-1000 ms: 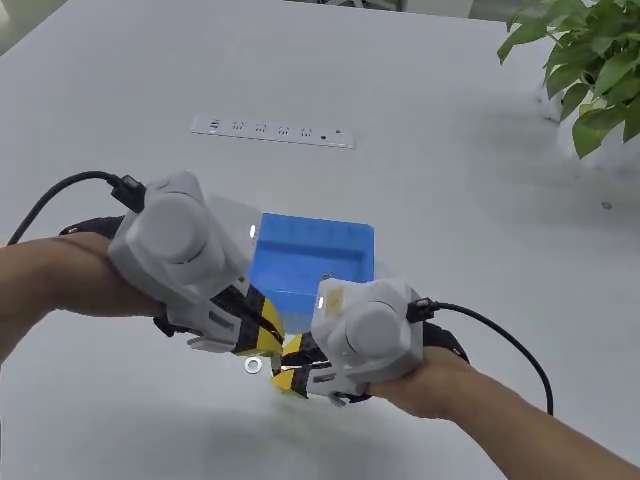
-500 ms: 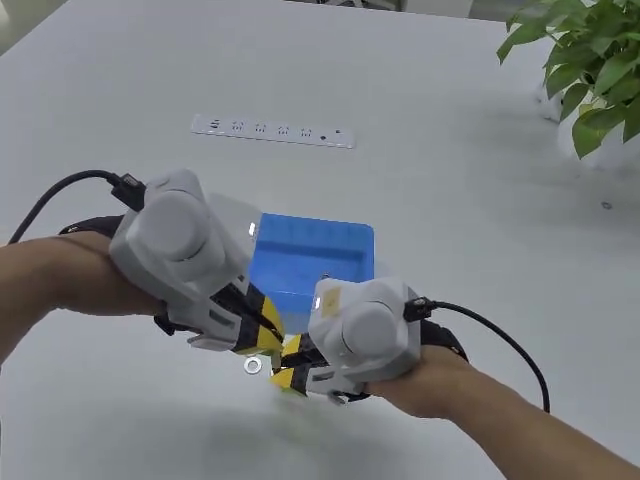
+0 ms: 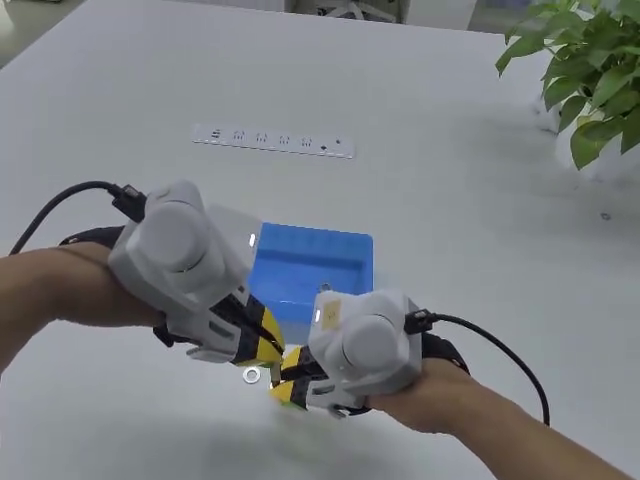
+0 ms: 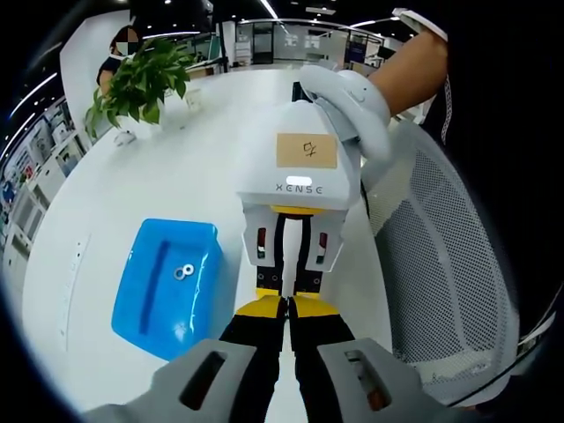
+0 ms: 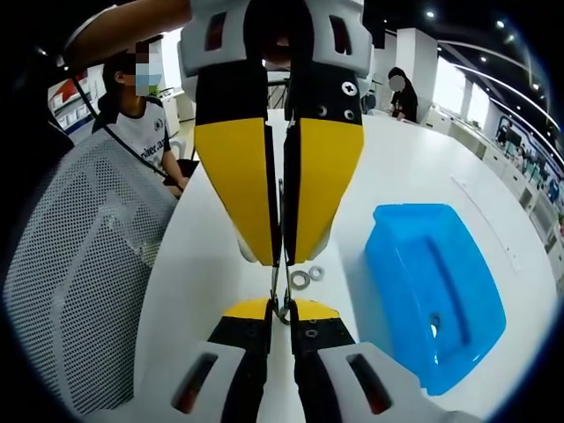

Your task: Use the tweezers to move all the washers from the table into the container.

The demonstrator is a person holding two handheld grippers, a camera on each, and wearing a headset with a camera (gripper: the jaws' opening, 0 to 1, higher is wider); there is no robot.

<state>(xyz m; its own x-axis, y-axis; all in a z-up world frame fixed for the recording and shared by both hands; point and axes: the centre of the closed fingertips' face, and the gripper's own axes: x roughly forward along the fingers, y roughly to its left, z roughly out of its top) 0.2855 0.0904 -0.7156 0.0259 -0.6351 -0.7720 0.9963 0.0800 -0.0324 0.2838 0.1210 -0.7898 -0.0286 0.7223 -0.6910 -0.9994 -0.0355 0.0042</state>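
Fingers of left gripper point(image 5: 281, 261) and right gripper point(image 5: 280, 310) both pinch the thin metal tweezers point(image 5: 276, 284); an uneven pull could twist them loose onto the small metal washers point(image 5: 300, 279).

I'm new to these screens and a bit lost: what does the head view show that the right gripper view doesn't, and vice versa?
The head view adds the leafy plant and the rounded grey back of the right hand-held gripper. The right gripper view adds thin metal tweezers pinched between yellow jaws, and a mesh chair back. Both show the blue container and loose washers on the white table.
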